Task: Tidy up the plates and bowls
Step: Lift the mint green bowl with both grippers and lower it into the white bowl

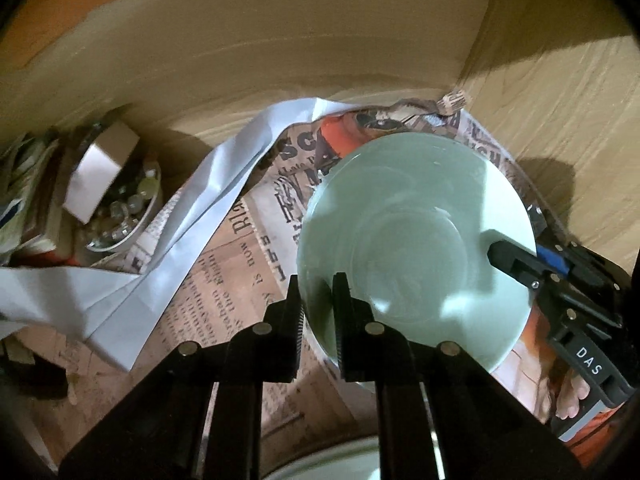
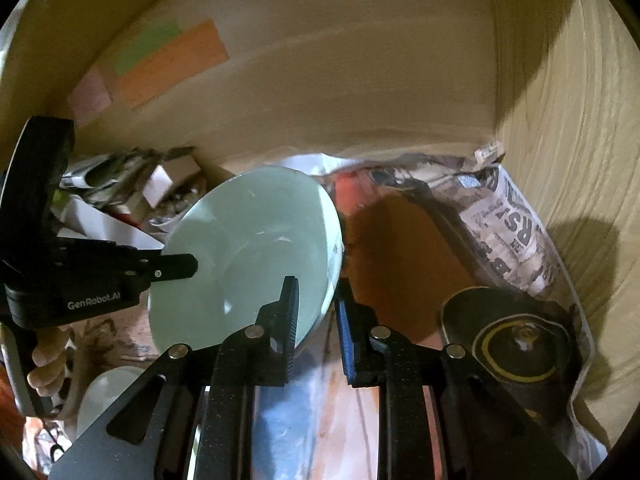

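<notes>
I hold one pale green bowl (image 1: pixel 416 240) with both of my grippers. My left gripper (image 1: pixel 318 312) is pinched tight on the near rim. My right gripper (image 2: pixel 316 320) is pinched tight on the rim at the other side, one finger in the bowl and one out. The bowl is tipped and sits up off the newspaper (image 1: pixel 224 264). Near me, low down, I see one more pale dish (image 2: pixel 108 396), only part of it. One black round thing (image 2: pixel 516 344) lies on the paper by my right gripper. One white strip of paper (image 1: pixel 192 216) runs across. Farther back is one bowl of small shiny things (image 1: pixel 124 216) with one little box (image 1: pixel 100 168) on top. Last is the back wall (image 2: pixel 320 80) with three coloured notes (image 2: pixel 160 68).
</notes>
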